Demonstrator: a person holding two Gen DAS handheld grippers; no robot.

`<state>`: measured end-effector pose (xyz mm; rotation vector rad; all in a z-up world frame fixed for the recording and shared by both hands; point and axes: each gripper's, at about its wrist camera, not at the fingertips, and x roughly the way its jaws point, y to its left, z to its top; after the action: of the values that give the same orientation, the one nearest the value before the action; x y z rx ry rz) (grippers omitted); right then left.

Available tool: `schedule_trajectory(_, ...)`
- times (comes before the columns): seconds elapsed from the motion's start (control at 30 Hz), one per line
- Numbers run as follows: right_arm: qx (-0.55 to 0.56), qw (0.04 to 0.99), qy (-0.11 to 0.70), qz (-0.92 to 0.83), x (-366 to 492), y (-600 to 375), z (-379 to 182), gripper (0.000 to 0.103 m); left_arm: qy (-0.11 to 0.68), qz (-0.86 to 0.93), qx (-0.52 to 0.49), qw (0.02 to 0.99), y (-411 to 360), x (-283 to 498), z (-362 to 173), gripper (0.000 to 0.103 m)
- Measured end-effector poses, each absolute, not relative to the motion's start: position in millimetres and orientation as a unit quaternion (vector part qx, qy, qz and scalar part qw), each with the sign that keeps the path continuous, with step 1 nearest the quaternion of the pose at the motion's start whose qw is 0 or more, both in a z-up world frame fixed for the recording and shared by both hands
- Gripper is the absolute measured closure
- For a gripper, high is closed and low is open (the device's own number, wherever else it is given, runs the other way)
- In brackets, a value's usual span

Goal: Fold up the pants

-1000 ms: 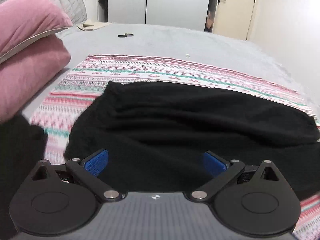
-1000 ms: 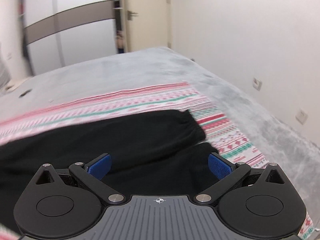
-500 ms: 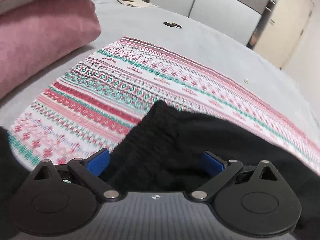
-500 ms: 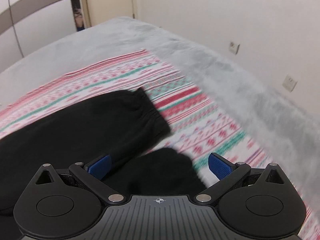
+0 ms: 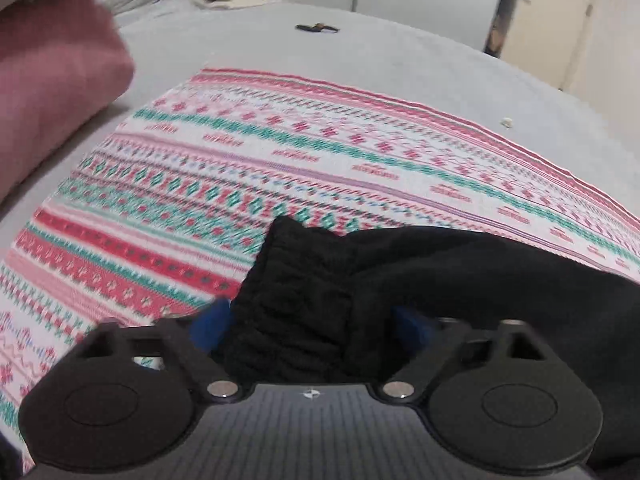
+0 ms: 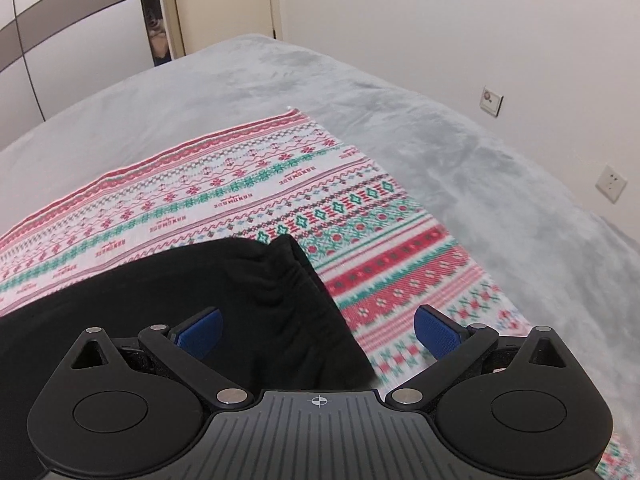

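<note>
Pants between left fingers; cuff beside right fingers.

Each hand-held gripper is black with blue pads, silver screws, ribbed grey housing.

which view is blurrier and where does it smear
Left wrist view is blurrier: the gripper, the pants between its fingers and the patterned cloth smear. Right wrist view is sharper, smearing only on the cloth near the open gripper.
</note>
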<state>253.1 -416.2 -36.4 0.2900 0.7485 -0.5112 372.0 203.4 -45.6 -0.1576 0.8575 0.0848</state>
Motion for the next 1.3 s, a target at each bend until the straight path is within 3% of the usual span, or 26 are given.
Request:
schedule_trajectory(0.03, 0.146, 0.890, 0.359, -0.241, 255.9, -417.6, -39.6, 0.009, 0.411, 0.040, -0.076, 0.908, 202.3, 373.1, -45.4, 0.011)
schedule_trajectory(0.07, 0.154, 0.889, 0.362, -0.233, 259.6, -419.4, -43.9, 0.020, 0.408, 0.040, -0.074, 0.909, 201.4, 372.1, -43.8, 0.017)
schedule_trajectory(0.1, 0.159, 0.888, 0.368, -0.226, 261.6, -419.0, -47.7, 0.042, 0.407, 0.039, -0.074, 0.909, 201.3, 371.9, -42.9, 0.019)
schedule_trajectory(0.13, 0.159, 0.886, 0.375, -0.223, 263.3, -417.6, -51.4, 0.048, 0.405, 0.038, -0.074, 0.910, 201.3, 370.0, -42.0, 0.022)
schedule_trajectory(0.2, 0.131, 0.884, 0.381, -0.237, 268.0, -411.9, -55.9, 0.070, 0.398, 0.032, -0.088, 0.913, 206.1, 367.2, -40.4, 0.029)
schedule_trajectory(0.27, 0.115, 0.893, 0.371, -0.227, 267.5, -406.4, -55.1, 0.077, 0.382, 0.030, -0.113, 0.917, 212.0, 365.6, -35.4, 0.051)
schedule_trajectory(0.33, 0.114, 0.900, 0.353, -0.229, 265.0, -403.2, -46.6, 0.079, 0.357, 0.049, -0.142, 0.922, 218.5, 360.3, -24.9, 0.060)
schedule_trajectory(0.4, 0.103, 0.912, 0.322, -0.231, 262.4, -398.1, -31.2, 0.081, 0.327, 0.064, -0.150, 0.931, 224.8, 358.4, -16.0, 0.061)
schedule_trajectory(0.6, 0.062, 0.951, 0.189, -0.236, 253.7, -371.3, 22.6, 0.082, 0.280, 0.064, -0.184, 0.940, 238.2, 352.1, -3.2, 0.064)
schedule_trajectory(0.77, 0.049, 0.960, 0.101, -0.256, 252.3, -358.5, 32.1, 0.083, 0.224, 0.071, -0.210, 0.949, 243.4, 351.3, 11.1, 0.064)
schedule_trajectory(0.87, 0.014, 0.953, 0.097, -0.287, 263.2, -353.6, 21.3, 0.082, 0.283, 0.099, -0.165, 0.940, 232.8, 371.1, -10.4, 0.061)
schedule_trajectory(0.97, 0.059, 0.926, 0.214, -0.305, 291.4, -377.7, -15.9, 0.074, 0.332, 0.109, -0.158, 0.923, 230.1, 379.2, -35.7, 0.049)
schedule_trajectory(1.07, 0.121, 0.892, 0.300, -0.317, 297.6, -398.3, -49.4, 0.067, 0.301, 0.111, -0.205, 0.925, 240.5, 361.5, -17.9, 0.043)
schedule_trajectory(1.13, 0.146, 0.893, 0.278, -0.323, 289.2, -396.0, -38.6, 0.064, 0.284, 0.106, -0.236, 0.923, 251.0, 343.1, -1.0, 0.031)
schedule_trajectory(1.2, 0.167, 0.901, 0.251, -0.313, 277.7, -383.5, -17.9, 0.036, 0.280, 0.111, -0.259, 0.918, 259.6, 323.0, 9.4, 0.026)
schedule_trajectory(1.3, 0.158, 0.915, 0.242, -0.281, 259.6, -355.9, 11.1, 0.026, 0.304, 0.106, -0.275, 0.906, 267.9, 296.3, 14.2, 0.021)
